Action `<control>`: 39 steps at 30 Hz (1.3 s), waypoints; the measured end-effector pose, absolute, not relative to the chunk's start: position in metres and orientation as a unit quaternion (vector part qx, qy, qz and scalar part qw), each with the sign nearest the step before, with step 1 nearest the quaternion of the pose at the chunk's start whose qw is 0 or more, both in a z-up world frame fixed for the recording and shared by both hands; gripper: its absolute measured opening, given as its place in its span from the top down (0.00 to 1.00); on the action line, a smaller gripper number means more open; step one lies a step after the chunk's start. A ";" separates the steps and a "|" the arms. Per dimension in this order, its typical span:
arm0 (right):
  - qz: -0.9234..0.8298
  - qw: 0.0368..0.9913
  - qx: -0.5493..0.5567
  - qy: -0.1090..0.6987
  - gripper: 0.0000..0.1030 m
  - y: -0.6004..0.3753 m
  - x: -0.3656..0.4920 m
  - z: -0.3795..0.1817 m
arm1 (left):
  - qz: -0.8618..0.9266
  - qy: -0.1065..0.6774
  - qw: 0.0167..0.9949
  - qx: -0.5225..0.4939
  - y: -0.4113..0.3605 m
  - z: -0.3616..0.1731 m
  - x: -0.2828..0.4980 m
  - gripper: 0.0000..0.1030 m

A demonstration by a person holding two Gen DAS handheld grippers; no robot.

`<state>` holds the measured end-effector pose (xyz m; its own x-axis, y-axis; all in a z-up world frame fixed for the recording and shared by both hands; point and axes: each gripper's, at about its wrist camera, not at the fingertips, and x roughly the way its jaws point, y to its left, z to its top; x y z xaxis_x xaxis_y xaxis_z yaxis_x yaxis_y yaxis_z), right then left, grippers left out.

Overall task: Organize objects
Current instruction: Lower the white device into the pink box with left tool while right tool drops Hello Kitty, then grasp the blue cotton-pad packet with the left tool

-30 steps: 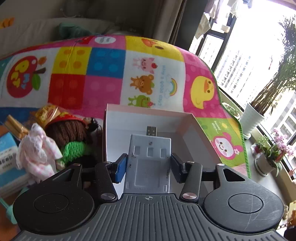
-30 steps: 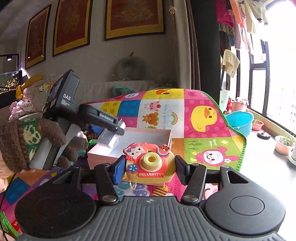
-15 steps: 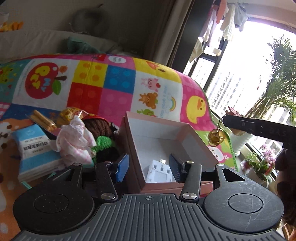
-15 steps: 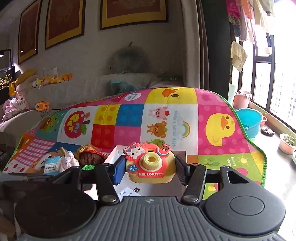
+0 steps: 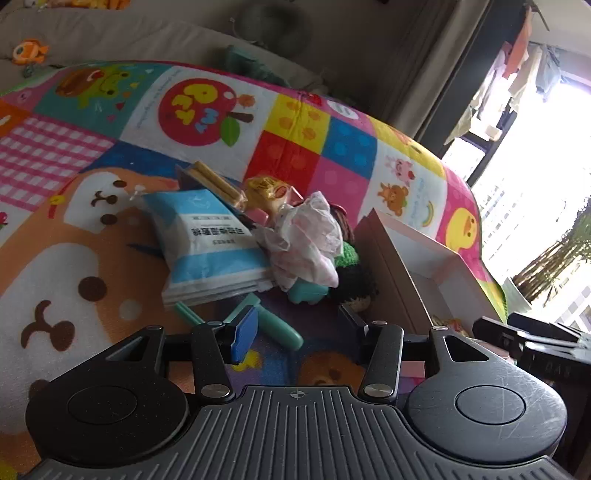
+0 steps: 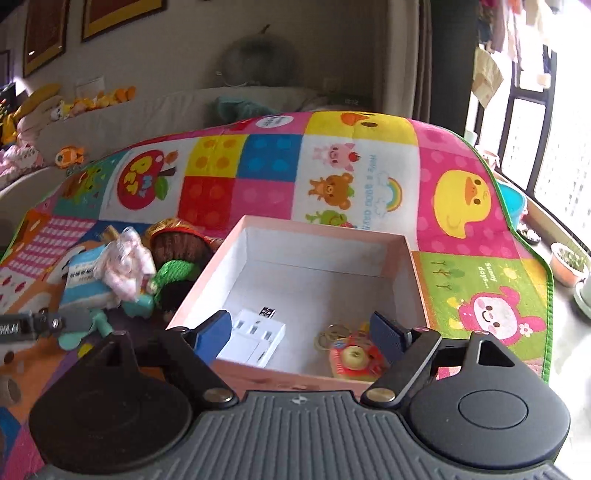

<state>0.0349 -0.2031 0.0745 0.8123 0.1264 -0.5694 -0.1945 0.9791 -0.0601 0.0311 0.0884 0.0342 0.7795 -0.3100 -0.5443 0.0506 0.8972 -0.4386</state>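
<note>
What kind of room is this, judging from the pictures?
Probably a living room at home: a children's cartoon play mat, soft toys lined along a sofa back, and framed pictures on the wall.

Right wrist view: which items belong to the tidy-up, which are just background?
Job:
- pink box
- toy camera, in the box
- white adapter, in the box
- tissue pack, doll, green tool, on the mat beside the box

Background:
- play mat
- plant pots
- framed pictures

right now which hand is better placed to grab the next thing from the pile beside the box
Left. Its tongs are empty and face the pile: the green tool lies right ahead of them, with the tissue pack behind. The right tongs are opening over the box, the toy camera already lying inside.
</note>
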 end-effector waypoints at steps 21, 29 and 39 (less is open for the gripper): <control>0.188 0.941 -0.095 0.264 0.09 -0.135 -0.035 0.010 | -0.008 0.364 0.894 -0.260 0.142 0.039 0.115 0.49; 0.197 0.945 -0.067 0.254 0.02 -0.144 -0.038 0.011 | 0.031 0.384 0.906 -0.177 0.112 0.024 0.151 0.27; 0.193 0.940 -0.037 0.277 0.00 -0.151 -0.028 0.010 | -0.031 0.371 0.916 -0.150 0.126 0.023 0.070 0.39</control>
